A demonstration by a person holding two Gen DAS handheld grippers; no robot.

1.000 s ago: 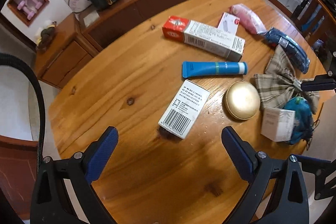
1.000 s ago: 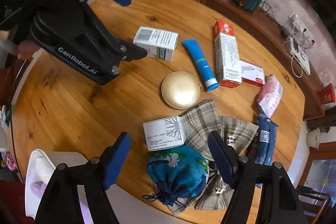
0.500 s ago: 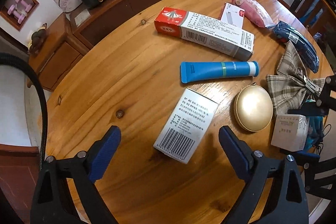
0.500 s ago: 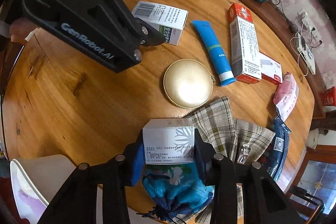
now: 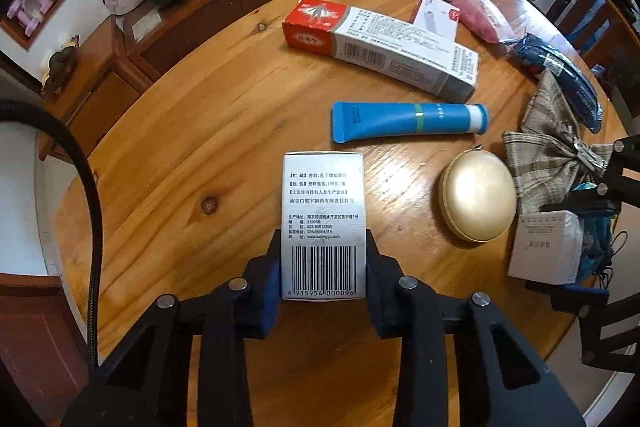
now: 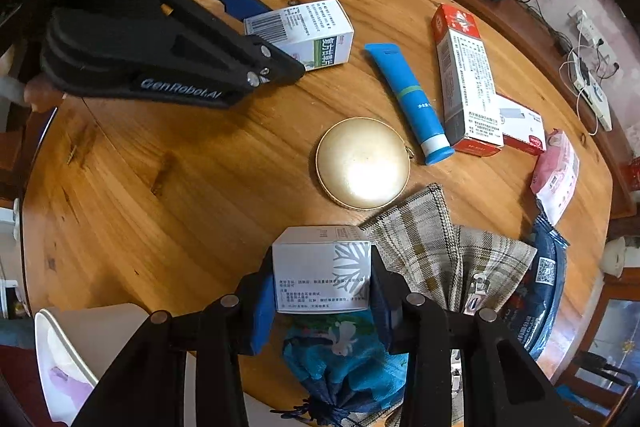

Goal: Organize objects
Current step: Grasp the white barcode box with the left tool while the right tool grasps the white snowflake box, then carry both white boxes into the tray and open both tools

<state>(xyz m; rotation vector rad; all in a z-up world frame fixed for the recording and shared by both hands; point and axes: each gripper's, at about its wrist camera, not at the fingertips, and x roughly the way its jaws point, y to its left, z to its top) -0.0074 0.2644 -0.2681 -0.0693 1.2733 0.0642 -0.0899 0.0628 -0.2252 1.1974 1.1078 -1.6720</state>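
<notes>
Blue-padded left gripper (image 5: 324, 267), lower centre of its frame, is clamped on the barcoded end of the white cardboard medicine box (image 5: 323, 223). Right gripper (image 6: 322, 283), lower centre of its own frame, pinches the white snowflake-printed carton (image 6: 322, 269) above the blue drawstring pouch (image 6: 344, 359). Risk: thin card may buckle or slip; the gold round case (image 6: 363, 163) lies near.

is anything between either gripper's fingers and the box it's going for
No. The left gripper is already shut on the barcode box, and the right gripper is shut on the snowflake box. Nothing sits between fingers and box in either view.
</notes>
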